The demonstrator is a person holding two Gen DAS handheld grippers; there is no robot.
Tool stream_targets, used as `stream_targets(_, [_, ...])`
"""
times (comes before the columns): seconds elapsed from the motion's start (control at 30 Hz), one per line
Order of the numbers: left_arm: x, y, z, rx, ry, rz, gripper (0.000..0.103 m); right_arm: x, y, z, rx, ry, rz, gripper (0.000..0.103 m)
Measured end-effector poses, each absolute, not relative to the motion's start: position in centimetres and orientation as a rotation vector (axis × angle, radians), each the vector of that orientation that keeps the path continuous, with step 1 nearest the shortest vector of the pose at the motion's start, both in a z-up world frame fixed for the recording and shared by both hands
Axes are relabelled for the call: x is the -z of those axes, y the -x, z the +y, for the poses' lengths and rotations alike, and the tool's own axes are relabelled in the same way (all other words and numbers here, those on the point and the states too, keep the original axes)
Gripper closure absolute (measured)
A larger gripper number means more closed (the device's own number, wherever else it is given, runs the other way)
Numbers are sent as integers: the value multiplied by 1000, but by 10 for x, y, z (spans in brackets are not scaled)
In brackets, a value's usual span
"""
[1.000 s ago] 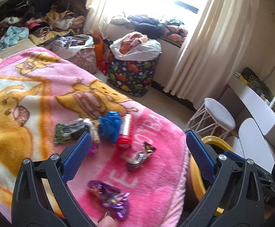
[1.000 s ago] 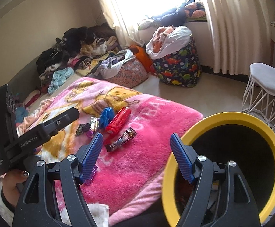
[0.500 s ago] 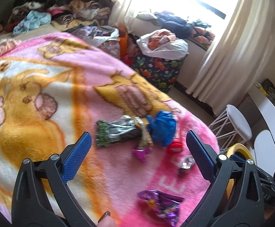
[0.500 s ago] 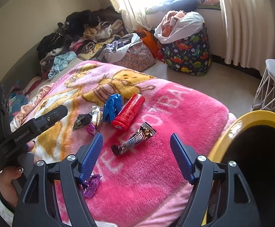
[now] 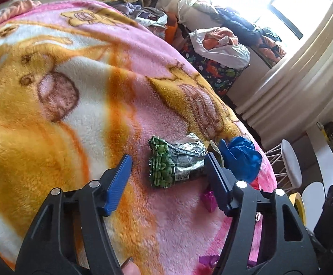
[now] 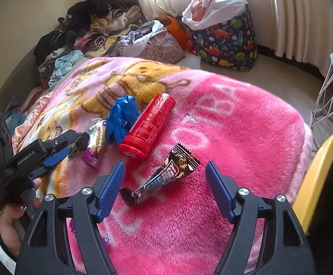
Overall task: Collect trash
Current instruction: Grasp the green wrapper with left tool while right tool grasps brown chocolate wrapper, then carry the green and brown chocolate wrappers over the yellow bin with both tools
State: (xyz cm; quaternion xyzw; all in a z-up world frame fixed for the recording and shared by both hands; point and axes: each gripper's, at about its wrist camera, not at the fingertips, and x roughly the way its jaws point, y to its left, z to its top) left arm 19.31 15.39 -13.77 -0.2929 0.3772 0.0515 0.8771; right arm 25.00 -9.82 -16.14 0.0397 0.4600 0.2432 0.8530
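Pink fleece everywhere, and both tools are lining up on it! The left gripper has its jaws spread wide either side of the green snack packet, which lies flat on the blanket. One blue pad sits at its nine o'clock, the other close against its three o'clock end. Nothing pinched yet: the packet looks untouched, so this reads as the setup for a grasp across its long side.

Over on the other hand, the right gripper is spread just as wide, bracketing the brown chocolate-bar wrapper, which slants from seven o'clock up to one o'clock between the pads. There is a clear gap on both sides.

More trash waits in a loose cluster. The red tube lies on its side at eleven o'clock from the wrapper, with the crumpled blue bag touching it further left. Purple foil scraps sit near the left tool.

And the yellow-rimmed bin stands at three o'clock, hard by the bed's edge, presumably parked there so each piece is a short carry. Thin, crinkly wrappers on deep pile could slip a shallow pinch, so the pads probably need to press down into the fleece.
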Motion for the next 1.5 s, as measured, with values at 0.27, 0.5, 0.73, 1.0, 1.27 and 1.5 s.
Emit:
stream_targets(0.27, [145,-197,159,-112,637,792,55,170,-242,-101,-522,-93,984,77])
stream_targets(0.5, [137,-189,160,-51,688,783,86,160,-224,-106,-542,-95,960,79])
stream_targets(0.73, [121,-173,153,-27,688,759,93,146,-209,-110,-569,-90,931,80])
stream_targets(1.0, [86,-161,138,-22,617,702,96,125,-198,-118,-584,-107,881,80])
stream_targets(1.27, [60,-149,123,10,580,656,98,106,-184,-133,-585,-128,838,80])
stream_targets(1.5, [41,-144,102,54,551,631,98,92,-175,-146,-574,-155,804,80])
